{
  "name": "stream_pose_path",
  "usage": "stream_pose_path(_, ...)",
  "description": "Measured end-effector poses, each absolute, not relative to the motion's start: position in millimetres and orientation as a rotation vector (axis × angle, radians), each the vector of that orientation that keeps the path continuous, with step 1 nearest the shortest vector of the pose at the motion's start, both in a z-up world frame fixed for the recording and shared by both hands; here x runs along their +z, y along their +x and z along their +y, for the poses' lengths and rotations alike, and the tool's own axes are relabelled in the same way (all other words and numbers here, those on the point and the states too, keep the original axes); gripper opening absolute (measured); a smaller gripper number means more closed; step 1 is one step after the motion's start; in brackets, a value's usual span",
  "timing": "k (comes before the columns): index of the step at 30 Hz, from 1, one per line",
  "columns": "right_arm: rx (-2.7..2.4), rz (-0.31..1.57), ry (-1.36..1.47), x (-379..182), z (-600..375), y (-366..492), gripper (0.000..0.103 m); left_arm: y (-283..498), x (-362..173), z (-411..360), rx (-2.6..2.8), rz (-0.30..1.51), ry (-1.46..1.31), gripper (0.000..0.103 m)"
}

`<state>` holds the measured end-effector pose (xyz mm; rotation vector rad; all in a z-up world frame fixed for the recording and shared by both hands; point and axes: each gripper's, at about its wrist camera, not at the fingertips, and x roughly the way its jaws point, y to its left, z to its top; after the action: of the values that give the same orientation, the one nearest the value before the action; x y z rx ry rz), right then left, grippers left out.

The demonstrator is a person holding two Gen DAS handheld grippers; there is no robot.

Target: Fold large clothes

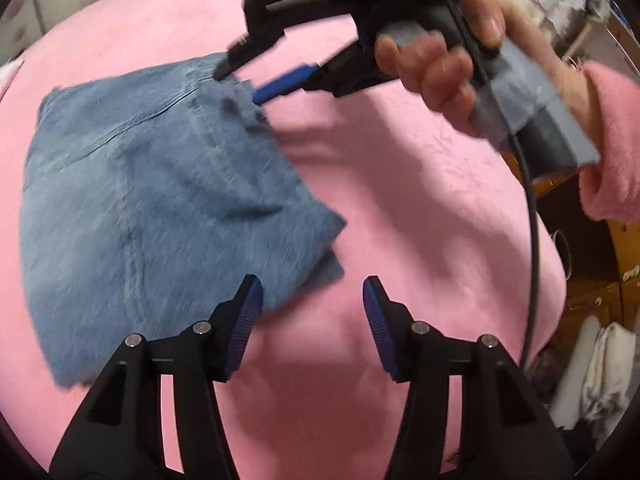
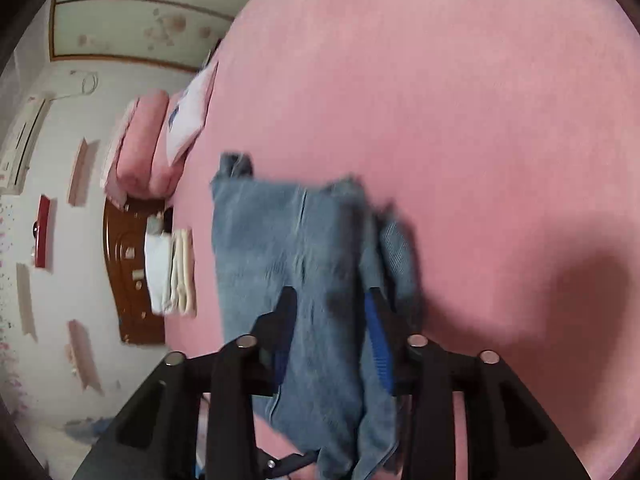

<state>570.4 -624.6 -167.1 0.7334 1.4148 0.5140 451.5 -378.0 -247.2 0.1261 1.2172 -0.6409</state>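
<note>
Folded blue jeans (image 1: pixel 160 208) lie on the pink bed cover (image 1: pixel 400 200). My left gripper (image 1: pixel 312 300) is open and empty, with its left finger just over the near edge of the jeans. My right gripper (image 1: pixel 244 84) reaches in from the top right, held by a hand in a pink sleeve, its fingers at the far corner of the jeans. In the right wrist view the jeans (image 2: pixel 296 272) hang between the jaws of the right gripper (image 2: pixel 332 308), which are apart with denim between them.
Pink folded bedding and a white pillow (image 2: pixel 160 140) lie at the bed's far edge. A dark wooden headboard (image 2: pixel 128 272) with folded white cloths stands beside it. Wooden furniture and white cloth (image 1: pixel 592 368) are off the bed's right side.
</note>
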Motion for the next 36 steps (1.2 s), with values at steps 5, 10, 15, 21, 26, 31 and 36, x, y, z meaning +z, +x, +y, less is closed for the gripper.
stream_pose_path(5,0.538,1.538,0.553,-176.3,-582.8,541.0,0.047,445.6,-226.8,-327.8,-0.481,1.244,-0.005,0.057)
stream_pose_path(10,0.515,1.531,0.296,-174.8,-550.9,509.4,0.018,456.7,-220.0,-275.5,-0.301,1.243,-0.125,0.058)
stream_pose_path(15,0.435,1.436,0.336,-145.8,-576.9,492.2,0.006,475.0,-216.4,-218.8,-0.114,1.219,-0.157,0.058)
stream_pose_path(21,0.352,1.421,0.326,-132.5,-552.6,483.5,0.006,492.3,-221.4,-187.0,-0.034,1.224,-0.123,0.058)
stream_pose_path(26,0.270,1.432,0.263,-163.8,-540.6,487.7,0.006,502.0,-232.9,-181.0,-0.006,1.292,-0.111,0.058)
stream_pose_path(31,0.148,1.388,0.240,-171.9,-523.2,473.4,0.007,489.2,-232.0,-176.2,-0.027,1.282,-0.133,0.054)
stream_pose_path(36,0.093,1.336,0.380,-135.6,-563.4,446.1,0.010,489.2,-237.2,-178.8,-0.043,1.278,-0.093,0.028)
